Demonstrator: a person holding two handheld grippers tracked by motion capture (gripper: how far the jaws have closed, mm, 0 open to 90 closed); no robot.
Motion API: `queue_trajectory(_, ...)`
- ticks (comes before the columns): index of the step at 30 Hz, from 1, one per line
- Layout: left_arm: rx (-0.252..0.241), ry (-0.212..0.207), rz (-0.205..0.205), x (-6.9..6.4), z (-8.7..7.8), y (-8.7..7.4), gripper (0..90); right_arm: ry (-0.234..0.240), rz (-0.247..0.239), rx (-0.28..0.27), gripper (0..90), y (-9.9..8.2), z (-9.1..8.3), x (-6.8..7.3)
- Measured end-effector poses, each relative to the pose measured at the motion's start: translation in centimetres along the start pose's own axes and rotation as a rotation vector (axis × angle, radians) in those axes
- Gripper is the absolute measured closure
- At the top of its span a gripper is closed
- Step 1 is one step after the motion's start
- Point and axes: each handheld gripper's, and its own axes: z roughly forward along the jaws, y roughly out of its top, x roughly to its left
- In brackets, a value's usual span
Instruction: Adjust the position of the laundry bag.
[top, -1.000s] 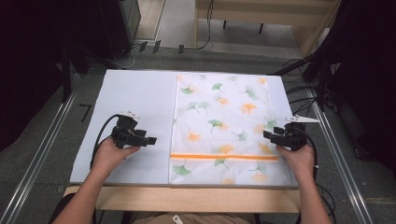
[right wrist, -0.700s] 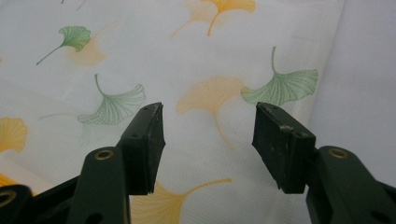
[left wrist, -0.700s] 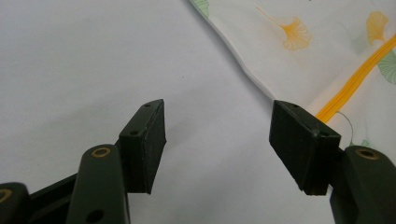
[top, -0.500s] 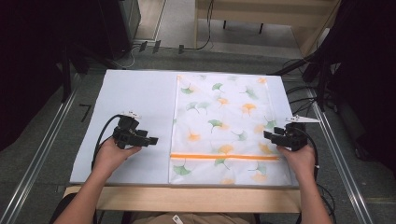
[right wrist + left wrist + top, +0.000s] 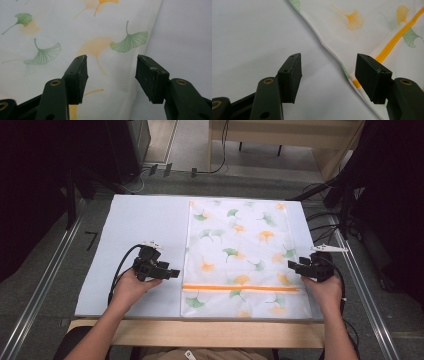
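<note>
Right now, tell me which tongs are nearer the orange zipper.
Left. The left tongs sit at the bag's left edge, just above the orange zipper end. The right tongs reach over the bag's right edge, higher up.

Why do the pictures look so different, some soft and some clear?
High view: even light on the table, dark surroundings, the bag slightly soft. Left gripper view: jaws sharp, the bag's far print mildly blurred. Right gripper view: jaw tips crisp, bag softer, no glare.

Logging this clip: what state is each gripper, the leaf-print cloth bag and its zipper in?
Left gripper: open, empty, at the bag's left edge.
Right gripper: open, empty, over the bag's right edge.
Leaf-print cloth bag: spread flat on the table.
Orange zipper: appears closed.
</note>
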Motion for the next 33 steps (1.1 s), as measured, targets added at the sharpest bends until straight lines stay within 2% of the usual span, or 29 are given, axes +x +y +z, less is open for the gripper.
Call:
queue_trajectory(5,0.015,-0.028,0.005,-0.6,1.3,0.2,39.9,-0.019,0.015,0.022,44.1,-0.3,0.2,-0.5)
queue_trajectory(8,0.031,-0.020,0.017,-0.9,1.9,0.4,39.9,-0.025,0.019,0.031,43.3,-0.4,0.3,-0.7)
queue_trajectory(13,0.065,0.005,0.001,-0.8,3.0,0.4,40.1,-0.029,0.014,0.050,43.2,-0.7,0.7,-0.9)
queue_trajectory(16,0.058,0.007,-0.006,-1.0,3.3,0.5,41.4,-0.039,0.013,0.064,43.2,-0.9,0.8,-1.1)
queue_trajectory(18,0.059,0.013,0.004,-1.2,3.5,0.6,41.4,-0.042,0.016,0.073,43.2,-1.0,1.0,-1.1)
queue_trajectory(23,0.055,0.008,0.010,-1.7,3.9,0.8,44.4,-0.049,0.007,0.067,44.0,-1.1,1.2,-0.9)
queue_trajectory(27,0.052,0.022,0.026,-2.3,4.3,0.9,47.5,-0.019,-0.004,0.065,50.4,-1.0,1.4,-0.5)
queue_trajectory(29,0.054,0.023,0.033,-2.4,4.4,0.9,48.7,-0.023,-0.015,0.067,52.4,-0.9,1.5,-0.2)
queue_trajectory(30,0.046,0.025,0.024,-2.4,4.4,0.9,50.1,-0.020,-0.008,0.070,53.1,-0.9,1.5,-0.1)
queue_trajectory(33,0.046,0.039,0.040,-2.4,4.5,0.9,55.8,-0.018,-0.003,0.072,59.3,-0.9,1.5,0.0)
